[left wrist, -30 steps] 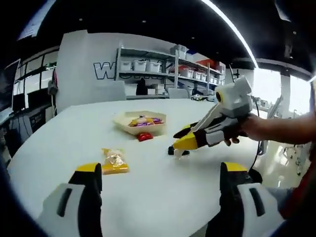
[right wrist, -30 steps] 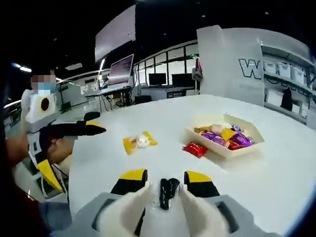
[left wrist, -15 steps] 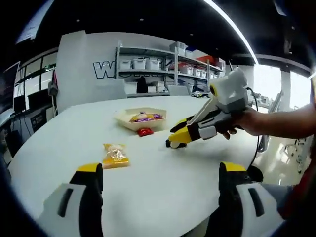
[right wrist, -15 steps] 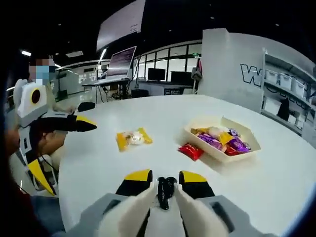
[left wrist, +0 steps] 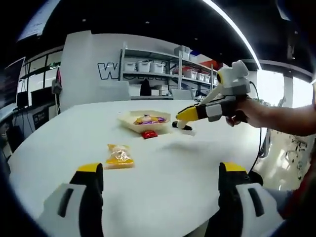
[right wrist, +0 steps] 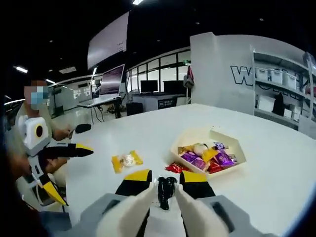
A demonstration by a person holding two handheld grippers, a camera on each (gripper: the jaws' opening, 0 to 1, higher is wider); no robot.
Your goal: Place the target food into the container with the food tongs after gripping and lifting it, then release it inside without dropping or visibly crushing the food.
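Observation:
A yellow snack packet (left wrist: 119,156) lies on the white round table (left wrist: 163,163), near my left gripper (left wrist: 160,170), whose jaws stand wide open with nothing between them. A beige tray (left wrist: 132,128) of wrapped sweets sits farther back, with a red packet (left wrist: 149,134) at its front edge. My right gripper (left wrist: 180,118) hovers above the table beside the tray, shut on black tongs (left wrist: 176,126). In the right gripper view the tongs (right wrist: 164,190) stick out between the shut jaws of the right gripper (right wrist: 165,177), with the red packet (right wrist: 174,168), the tray (right wrist: 217,136) and the yellow packet (right wrist: 126,160) ahead.
The left gripper (right wrist: 76,177) shows at the left of the right gripper view, held by a person at the table's edge. Shelves with bins (left wrist: 148,66) stand behind the table. Desks with monitors (right wrist: 113,79) lie beyond the far side.
My right gripper has risen off the table with the tongs and moved toward the tray. The left gripper has kept its place and stayed open.

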